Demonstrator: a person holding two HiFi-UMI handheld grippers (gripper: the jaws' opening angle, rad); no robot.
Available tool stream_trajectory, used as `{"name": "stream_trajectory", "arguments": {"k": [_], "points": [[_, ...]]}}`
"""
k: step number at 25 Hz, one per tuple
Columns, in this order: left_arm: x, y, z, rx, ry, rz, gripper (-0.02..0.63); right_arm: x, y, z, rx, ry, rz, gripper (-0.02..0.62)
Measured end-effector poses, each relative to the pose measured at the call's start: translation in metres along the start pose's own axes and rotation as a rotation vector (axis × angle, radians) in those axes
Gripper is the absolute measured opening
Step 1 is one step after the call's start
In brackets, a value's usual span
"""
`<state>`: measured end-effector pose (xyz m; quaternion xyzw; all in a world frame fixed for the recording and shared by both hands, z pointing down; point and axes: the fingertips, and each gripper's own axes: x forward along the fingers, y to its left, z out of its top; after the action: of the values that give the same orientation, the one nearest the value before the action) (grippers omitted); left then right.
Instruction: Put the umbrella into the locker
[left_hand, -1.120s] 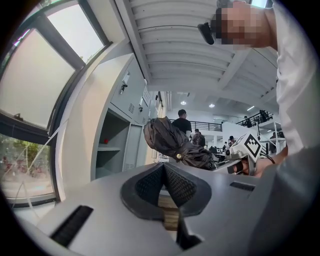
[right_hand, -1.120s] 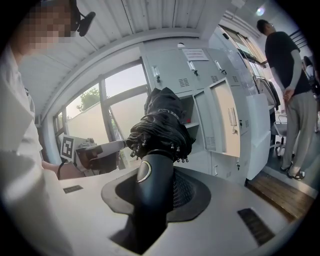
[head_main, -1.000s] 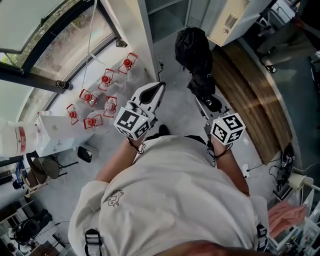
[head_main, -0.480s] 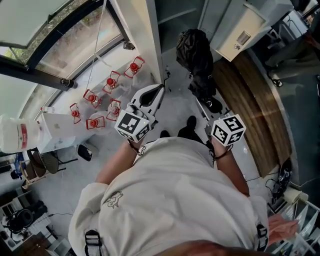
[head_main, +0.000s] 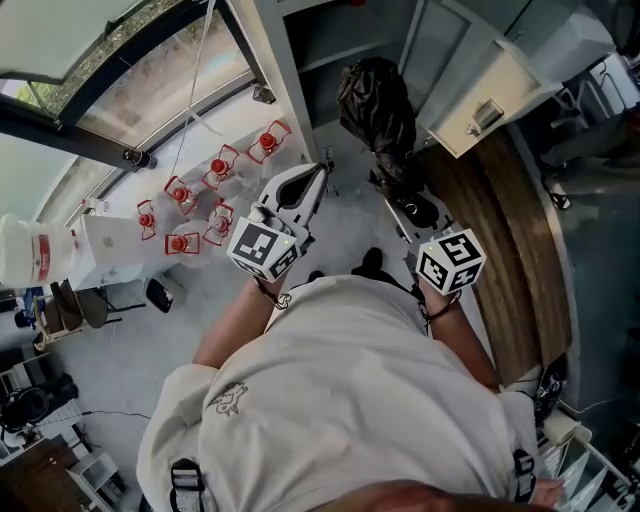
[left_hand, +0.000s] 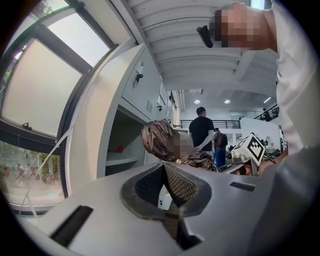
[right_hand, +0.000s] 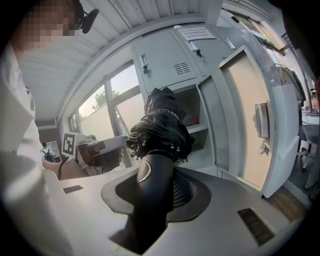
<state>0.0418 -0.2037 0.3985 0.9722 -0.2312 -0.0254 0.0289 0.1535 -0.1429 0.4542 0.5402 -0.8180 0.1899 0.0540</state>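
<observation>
A folded black umbrella (head_main: 375, 100) stands out from my right gripper (head_main: 425, 222), which is shut on its curved black handle (right_hand: 152, 197). The bunched canopy (right_hand: 161, 125) points toward the open grey locker (right_hand: 197, 127), whose door (right_hand: 250, 125) swings out to the right. A small red thing (right_hand: 195, 120) lies on the locker shelf. My left gripper (head_main: 318, 178) hangs level beside the umbrella, to its left, jaws shut with nothing between them. In the left gripper view the umbrella (left_hand: 160, 140) shows just past the closed pads (left_hand: 182, 185), with the open locker (left_hand: 122, 150) behind it.
Several red-capped bottles (head_main: 200, 190) stand on the floor at the left by the window wall. A wooden floor strip (head_main: 500, 240) runs along the right. Two people (left_hand: 202, 132) stand far off in the hall. The open locker door (head_main: 480, 95) juts out at the upper right.
Both grippers and the umbrella have moved toward the locker. In the head view the locker opening and its door have come nearer and further into the picture.
</observation>
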Motion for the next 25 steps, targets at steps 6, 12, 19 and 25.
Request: {"name": "stream_trajectory", "arguments": {"k": [6,12,19,25], "points": [[0.045,-0.004,0.001,0.014,-0.018,0.063,0.012,0.003,-0.042,0.012,-0.032,0.032,0.071,0.146],[0.061,-0.003,-0.002,0.020,-0.019,0.133,0.012,0.014,-0.067,0.025,-0.056,0.045,0.134,0.146],[0.068,0.011,-0.001,0.038,-0.023,0.168,0.012,0.035,-0.085,0.035,-0.046,0.069,0.137,0.146],[0.077,0.027,0.003,0.050,-0.026,0.166,0.012,0.056,-0.093,0.045,-0.042,0.087,0.136,0.147]]}}
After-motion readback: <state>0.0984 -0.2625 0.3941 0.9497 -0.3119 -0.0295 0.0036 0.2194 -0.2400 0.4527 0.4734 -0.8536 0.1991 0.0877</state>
